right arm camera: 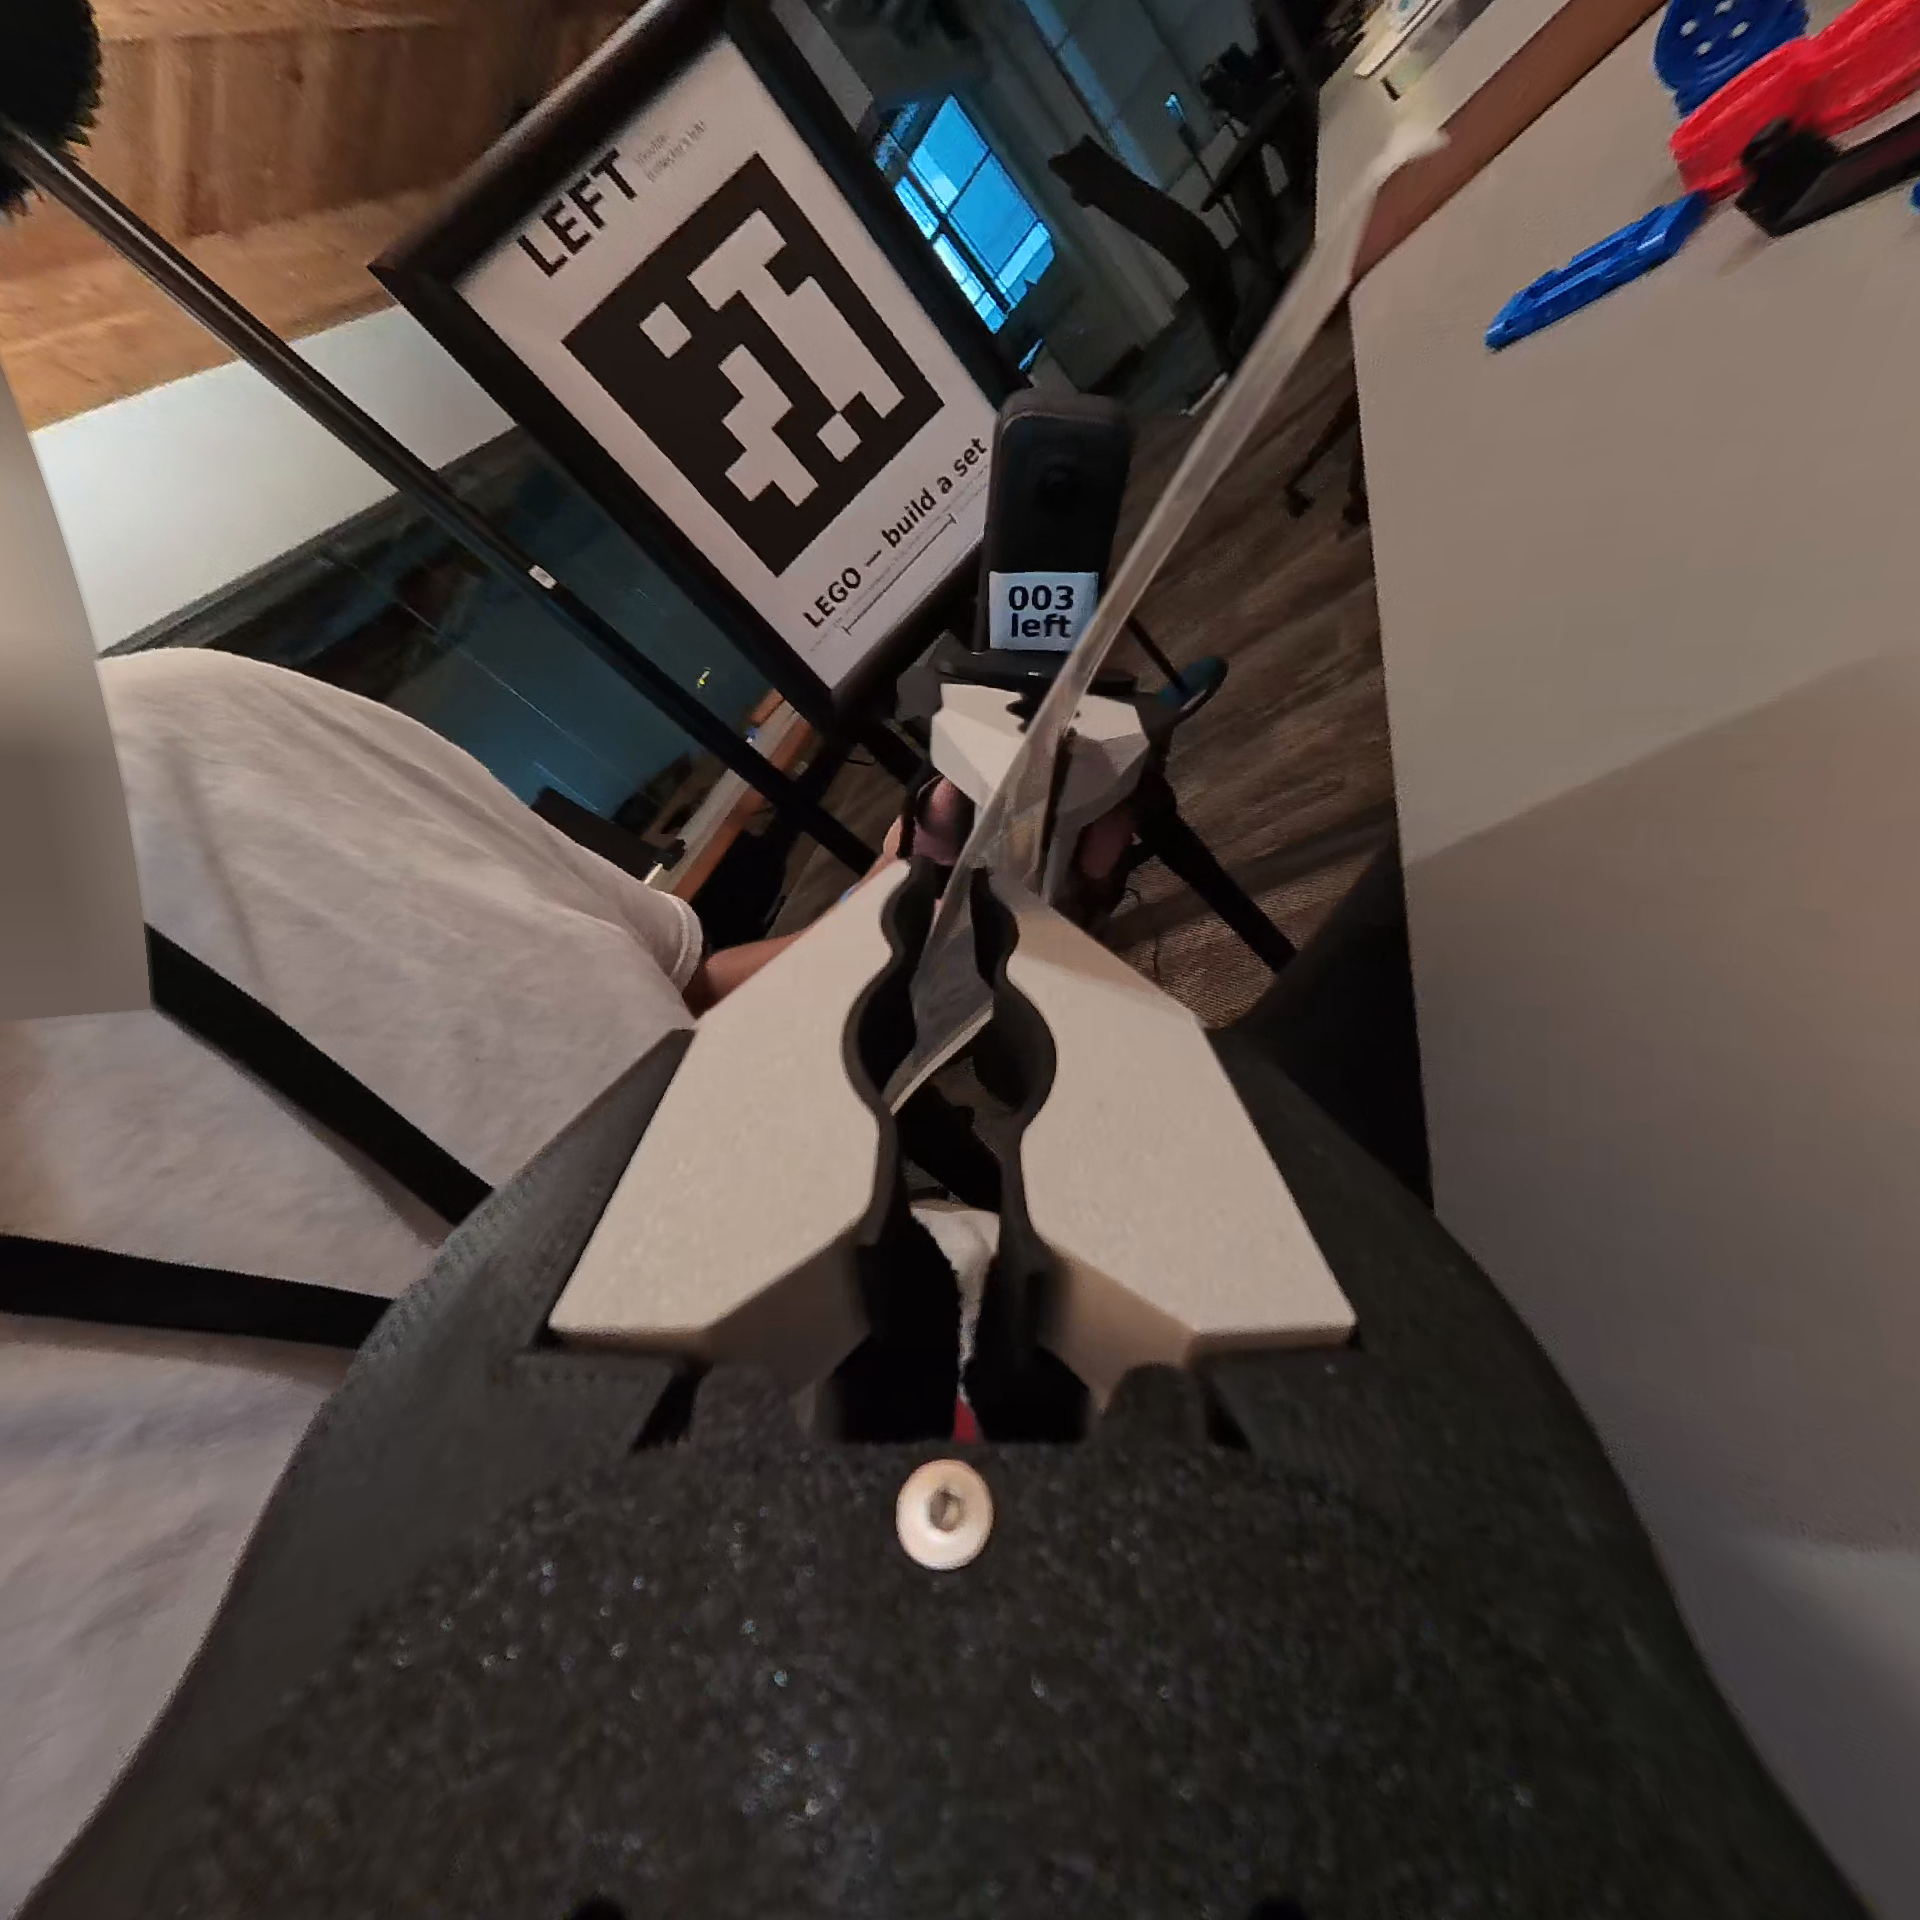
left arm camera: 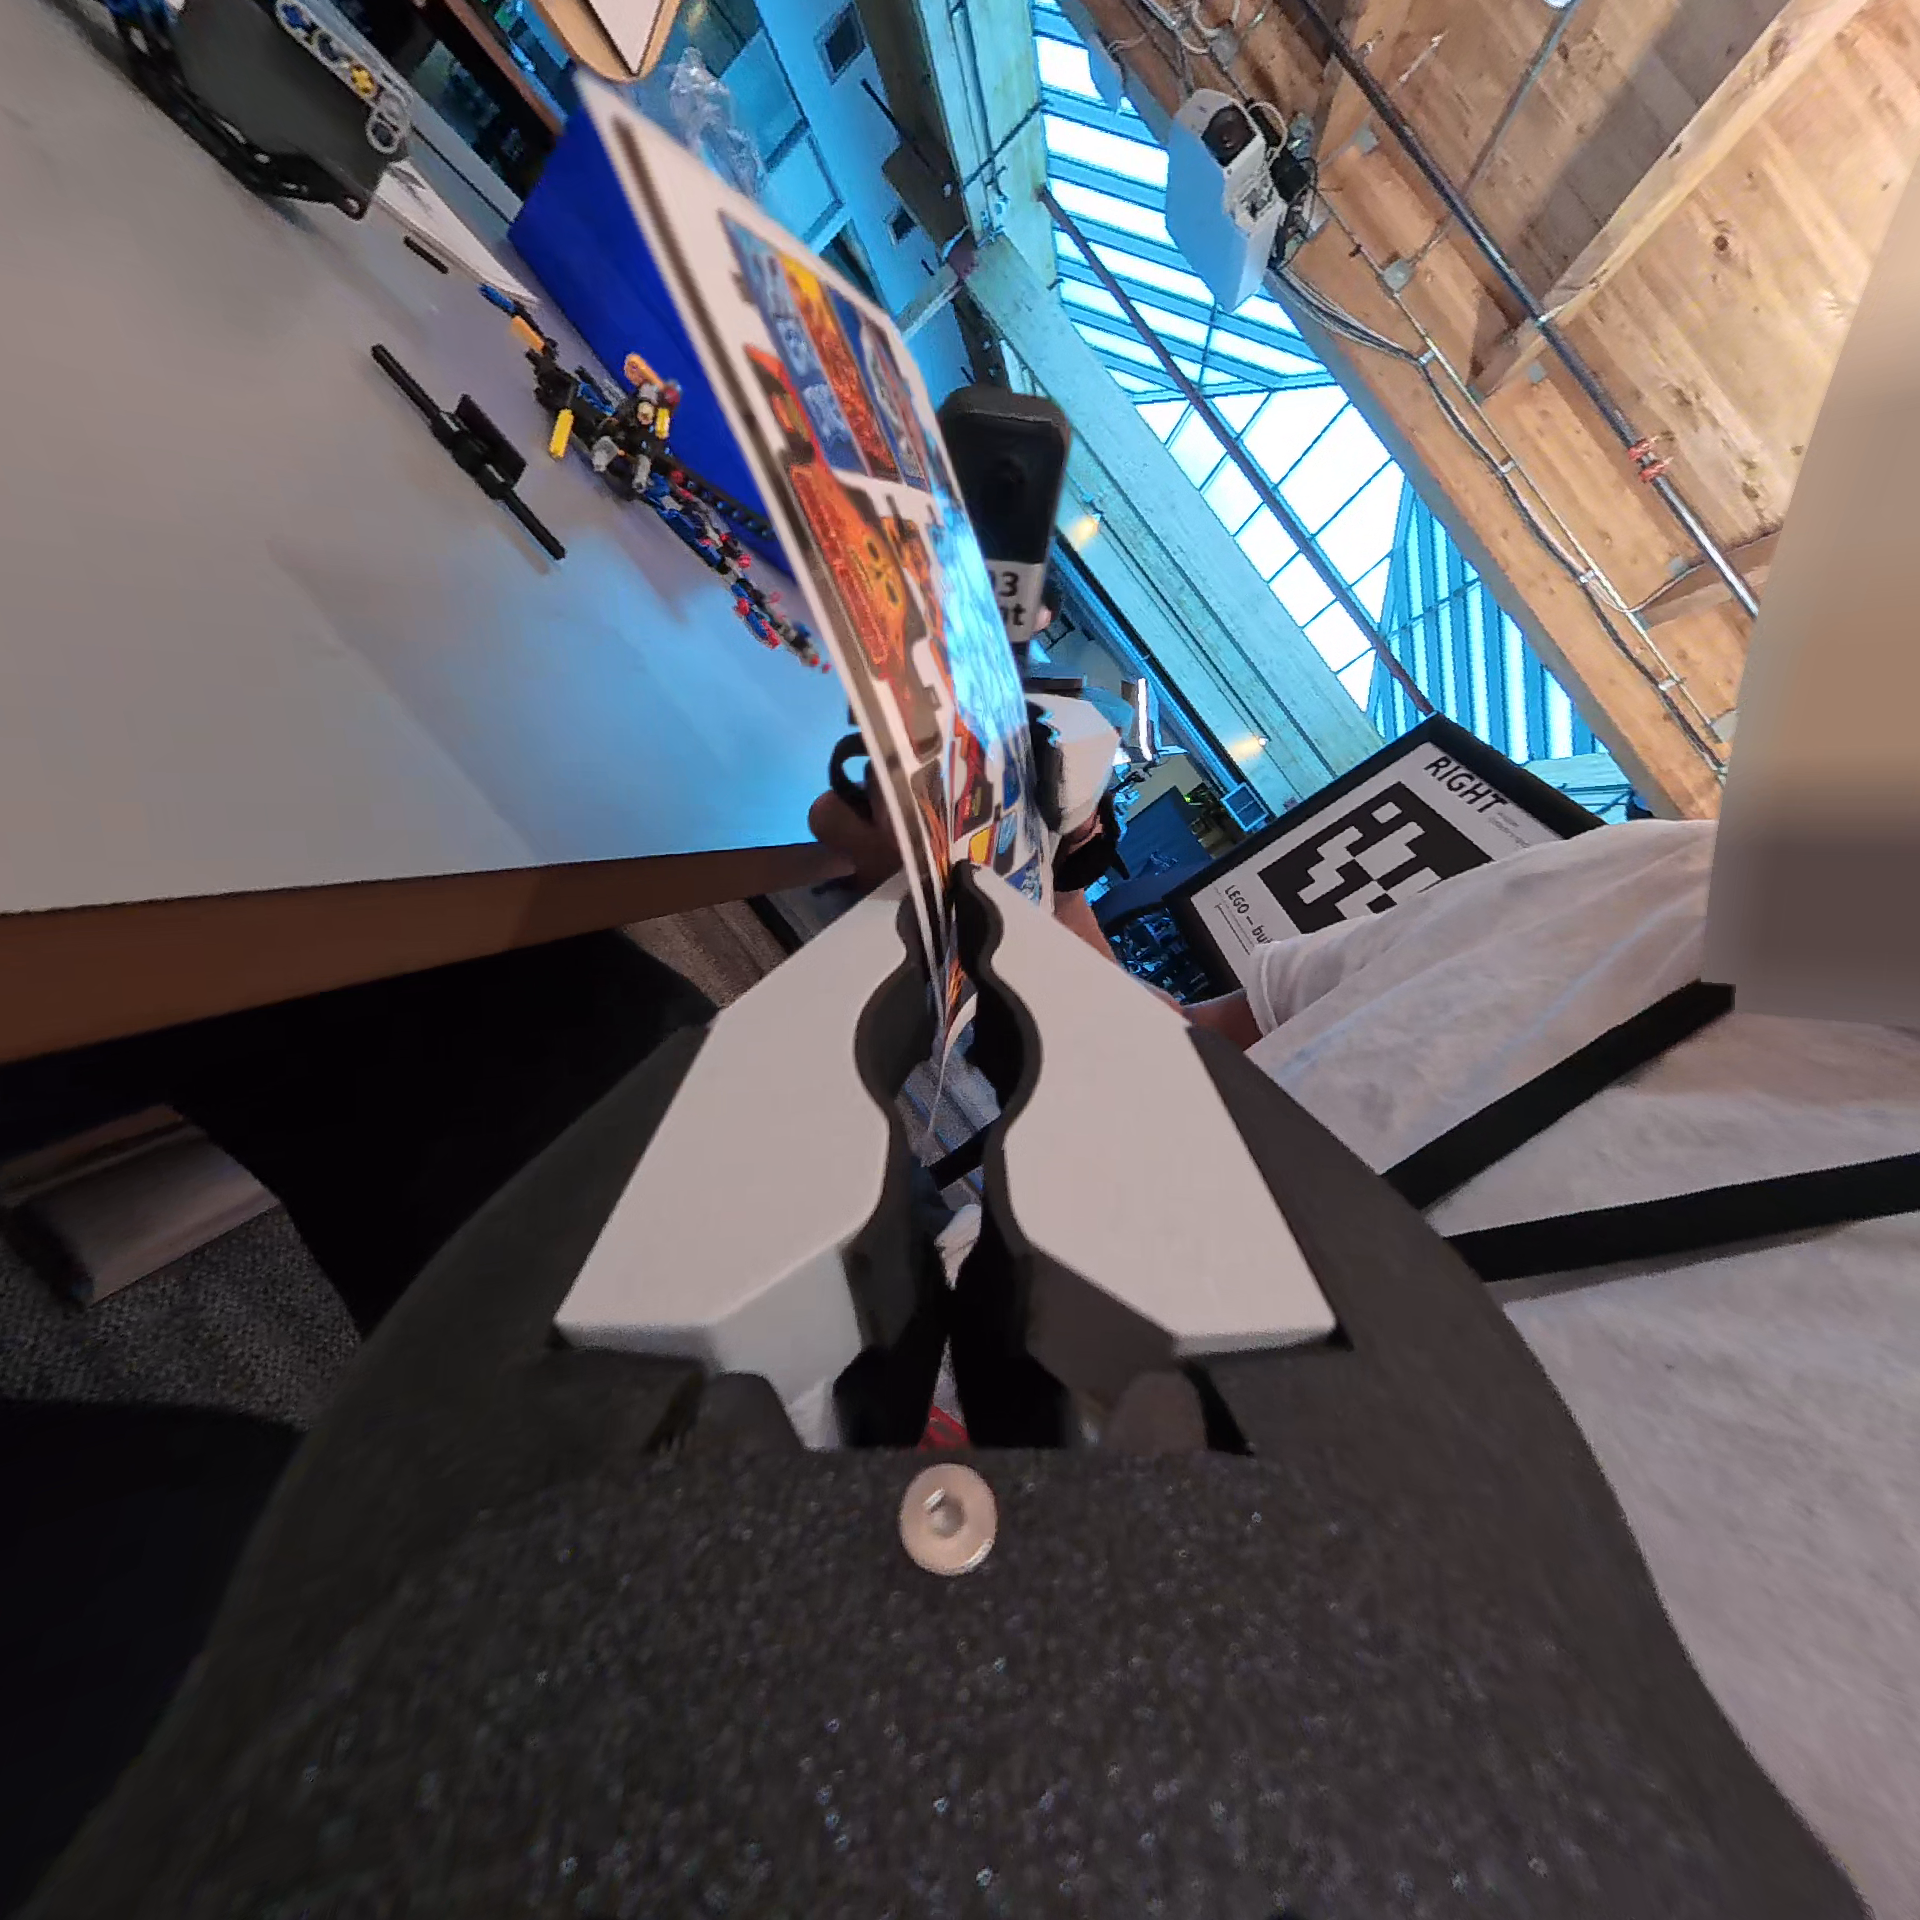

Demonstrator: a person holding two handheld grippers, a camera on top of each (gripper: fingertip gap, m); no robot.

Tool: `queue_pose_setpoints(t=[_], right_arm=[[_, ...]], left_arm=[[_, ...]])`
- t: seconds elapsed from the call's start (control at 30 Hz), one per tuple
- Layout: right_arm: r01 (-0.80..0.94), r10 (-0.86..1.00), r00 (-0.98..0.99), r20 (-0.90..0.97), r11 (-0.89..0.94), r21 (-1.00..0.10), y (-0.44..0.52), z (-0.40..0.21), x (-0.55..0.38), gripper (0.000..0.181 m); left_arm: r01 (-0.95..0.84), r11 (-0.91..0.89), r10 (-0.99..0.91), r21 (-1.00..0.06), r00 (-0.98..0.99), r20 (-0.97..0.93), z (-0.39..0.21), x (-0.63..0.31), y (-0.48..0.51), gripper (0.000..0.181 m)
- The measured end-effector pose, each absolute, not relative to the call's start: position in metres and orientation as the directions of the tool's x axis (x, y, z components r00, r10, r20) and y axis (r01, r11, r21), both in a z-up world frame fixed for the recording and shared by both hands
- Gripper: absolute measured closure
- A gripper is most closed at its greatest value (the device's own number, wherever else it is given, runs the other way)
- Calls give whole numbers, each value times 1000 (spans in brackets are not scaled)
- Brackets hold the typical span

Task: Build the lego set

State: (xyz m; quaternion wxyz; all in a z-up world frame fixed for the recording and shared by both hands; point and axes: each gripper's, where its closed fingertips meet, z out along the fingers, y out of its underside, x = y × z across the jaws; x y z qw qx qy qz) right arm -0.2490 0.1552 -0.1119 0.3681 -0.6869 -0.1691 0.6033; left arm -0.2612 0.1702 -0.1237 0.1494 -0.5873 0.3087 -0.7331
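Sticker sheet (left arm camera: 873, 520) pinched between left gripper (left arm camera: 951, 935) and right gripper (right arm camera: 951, 935), held off the table's (left arm camera: 312, 644) edge. On the table, left of the sheet: partly built lego model (left arm camera: 623, 426), loose axle piece (left arm camera: 468, 447) beside it.

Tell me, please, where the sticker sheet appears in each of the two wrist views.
Left wrist view: the sticker sheet rises from the left gripper at centre towards the upper left, printed side showing.
Right wrist view: it runs edge-on from the right gripper to the upper right.
Shared landmark: the white table.
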Motion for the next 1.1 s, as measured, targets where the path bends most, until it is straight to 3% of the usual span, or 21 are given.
queue_pose_setpoints(t=[0.27, 0.4, 0.53, 0.6, 0.73, 0.87, 1.1], right_arm=[[-216, 668, 213, -713, -680, -701, 157, -114, -247, 181], [-197, 677, 331, -657, -631, -750, 165, -120, -243, 181], [-139, 681, 565, -466, -478, -867, 181, -126, -230, 181], [-111, 684, 600, -415, -442, -890, 182, -126, -230, 181], [-206, 694, 450, -562, -532, -822, 173, -117, -241, 181], [-216, 685, 436, -583, -550, -807, 173, -119, -239, 181], [-85, 732, 457, -505, -529, -844, 164, -126, -247, 181]], left_arm=[[-170, -773, -536, -611, -340, 773, -120, -264, 159, 181], [-179, -787, -531, -590, -291, 796, -129, -259, 165, 155], [-133, -770, -611, -624, -129, 781, -145, -255, 185, 147], [-106, -747, -650, -656, -86, 755, -145, -254, 189, 151], [-108, -765, -611, -635, -194, 768, -131, -253, 179, 157], [-144, -753, -598, -642, -257, 759, -128, -253, 166, 159], [-148, -769, -576, -622, -262, 774, -128, -256, 171, 163]])
